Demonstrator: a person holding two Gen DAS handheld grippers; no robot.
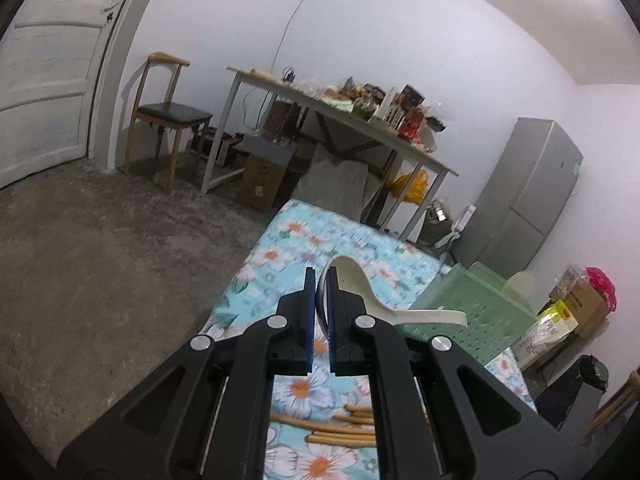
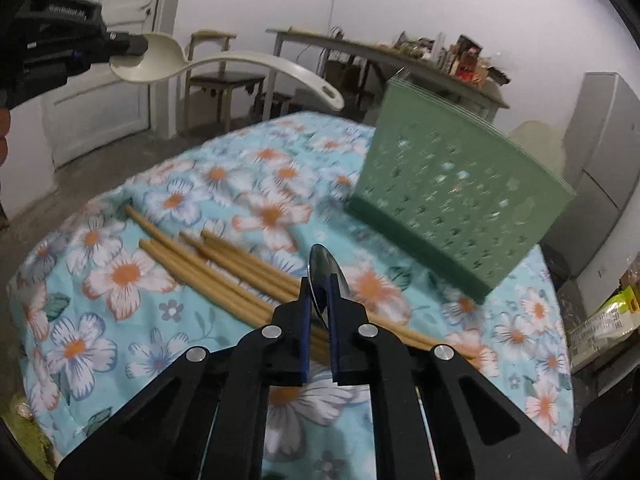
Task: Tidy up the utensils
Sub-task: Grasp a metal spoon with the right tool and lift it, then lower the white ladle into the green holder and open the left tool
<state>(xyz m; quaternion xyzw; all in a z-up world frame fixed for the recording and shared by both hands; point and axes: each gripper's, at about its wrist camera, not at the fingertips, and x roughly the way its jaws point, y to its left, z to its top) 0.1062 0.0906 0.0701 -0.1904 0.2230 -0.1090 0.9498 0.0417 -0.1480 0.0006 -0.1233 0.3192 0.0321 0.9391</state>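
1. Left gripper (image 1: 320, 280): jaws narrow, clamped on the bowl rim of a cream plastic ladle spoon (image 1: 400, 308); the handle runs out toward the right of the left wrist frame, ending over the near wall of the green perforated basket (image 1: 480, 312). In the right wrist view the same spoon (image 2: 240, 62) hangs in the upper left, clear of the cloth

2. Right gripper (image 2: 320, 288): jaws narrow, closed on a metal spoon (image 2: 322, 270) whose bowl stands on edge between the blue pads, at frame centre; whether its handle is free of the table cannot be told

3. Wooden chopsticks (image 2: 208, 264): a loose bundle lying flat on the floral tablecloth (image 2: 120, 280), left of centre and running under the right gripper; they also show at the bottom of the left wrist frame (image 1: 340, 424)

4. Basket: stands upright at the right of centre in the right wrist frame (image 2: 460, 200), well apart from the chopsticks; its compartments are hidden from both views

5. Step in hand, as judged: both spoons are lifted and being carried to the basket. The next move calls for bringing each over the basket's open top, tipping it handle-down or bowl-down, and releasing; the chopsticks remain to be gathered
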